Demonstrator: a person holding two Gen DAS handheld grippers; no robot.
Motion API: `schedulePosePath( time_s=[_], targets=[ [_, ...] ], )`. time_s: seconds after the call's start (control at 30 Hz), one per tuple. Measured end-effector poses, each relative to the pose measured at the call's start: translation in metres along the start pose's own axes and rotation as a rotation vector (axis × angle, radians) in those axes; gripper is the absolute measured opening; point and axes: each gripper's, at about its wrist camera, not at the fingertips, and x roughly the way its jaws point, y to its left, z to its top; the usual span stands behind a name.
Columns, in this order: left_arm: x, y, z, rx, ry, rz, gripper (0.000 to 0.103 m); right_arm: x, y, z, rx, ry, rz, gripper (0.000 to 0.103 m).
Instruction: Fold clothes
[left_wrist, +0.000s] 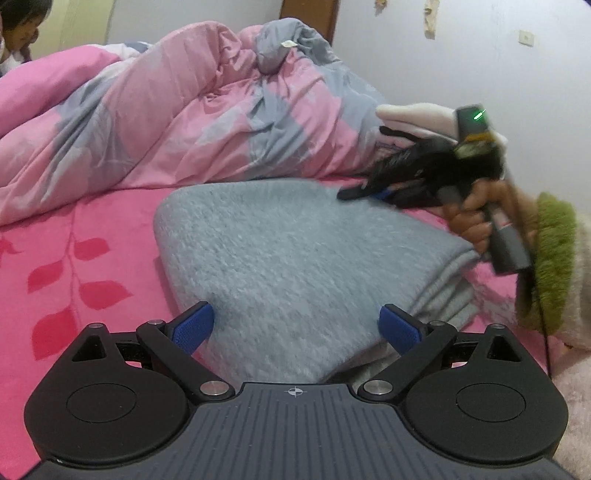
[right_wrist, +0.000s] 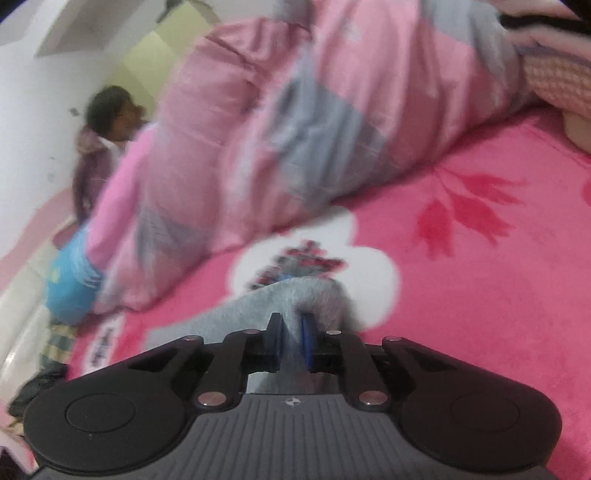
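The right gripper (right_wrist: 291, 334) pinches a fold of the grey garment (left_wrist: 295, 258) lying mid-bed (left_wrist: 92, 221); the left gripper (left_wrist: 297, 328) is spread at its 6 o'clock edge; carry the pinched edge over evenly, keeping layers aligned

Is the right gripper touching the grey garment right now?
Touching. In the right wrist view the right gripper has its fingers pinched on a fold of the grey garment.

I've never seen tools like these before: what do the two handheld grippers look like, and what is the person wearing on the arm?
Each gripper has a ribbed grey body, two round black discs, black linkage arms with silver pivots and blue textured pads. A small crosshair mark sits at the body's front. The right gripper carries a grey handle, a green light and a thin black cable. The sleeve is fluffy cream with a green cuff.
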Motion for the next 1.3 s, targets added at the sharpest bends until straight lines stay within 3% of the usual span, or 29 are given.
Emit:
schedulePosePath(
  time_s=[0.03, 0.07, 0.1, 0.2, 0.4, 0.5, 0.57, 0.67, 0.73, 0.8, 0.9, 1.0, 1.1, 1.3],
  targets=[
    [-0.001, -0.002, 0.000, 0.015, 0.001, 0.001, 0.099, 0.005, -0.007, -0.003, 0.009, 0.004, -0.012, 0.019],
    [-0.002, -0.003, 0.000, 0.029, 0.001, 0.002, 0.099, 0.001, -0.014, -0.005, 0.052, 0.001, -0.019, 0.032],
    [-0.004, -0.004, 0.000, 0.043, 0.002, 0.002, 0.099, -0.004, -0.020, -0.007, 0.097, -0.003, -0.026, 0.033],
    [-0.017, 0.002, 0.005, 0.044, -0.025, 0.000, 0.098, -0.047, -0.003, -0.012, 0.060, -0.101, -0.084, 0.033],
    [-0.036, 0.034, 0.017, -0.087, -0.094, 0.007, 0.098, -0.106, 0.062, -0.036, -0.162, -0.157, -0.066, 0.033],
    [-0.041, 0.046, 0.019, -0.120, -0.105, 0.016, 0.098, -0.083, 0.065, -0.066, -0.253, -0.049, -0.147, 0.032],
    [-0.048, 0.048, 0.020, -0.107, -0.110, 0.002, 0.098, -0.058, 0.058, -0.083, -0.302, 0.017, -0.247, 0.036],
    [-0.059, 0.041, 0.019, -0.042, -0.129, -0.036, 0.099, -0.081, 0.072, -0.079, -0.251, -0.047, -0.244, 0.036],
    [-0.062, 0.032, 0.017, 0.020, -0.138, -0.057, 0.099, -0.101, 0.089, -0.084, -0.299, -0.110, -0.188, 0.035],
    [-0.058, 0.021, 0.014, 0.081, -0.133, -0.065, 0.099, -0.101, 0.097, -0.095, -0.364, -0.121, -0.214, 0.035],
    [-0.048, 0.008, 0.008, 0.138, -0.101, -0.048, 0.099, -0.077, 0.082, -0.114, -0.379, -0.057, -0.279, 0.036],
    [-0.046, -0.005, 0.003, 0.218, -0.109, -0.012, 0.098, -0.086, 0.067, -0.111, -0.271, -0.086, -0.253, 0.035],
    [-0.049, -0.021, -0.003, 0.316, -0.150, 0.018, 0.098, -0.108, 0.089, -0.116, -0.319, -0.141, -0.269, 0.036],
    [-0.028, -0.051, -0.021, 0.489, -0.132, 0.099, 0.094, -0.111, 0.141, -0.164, -0.702, -0.193, -0.305, 0.036]
  ],
)
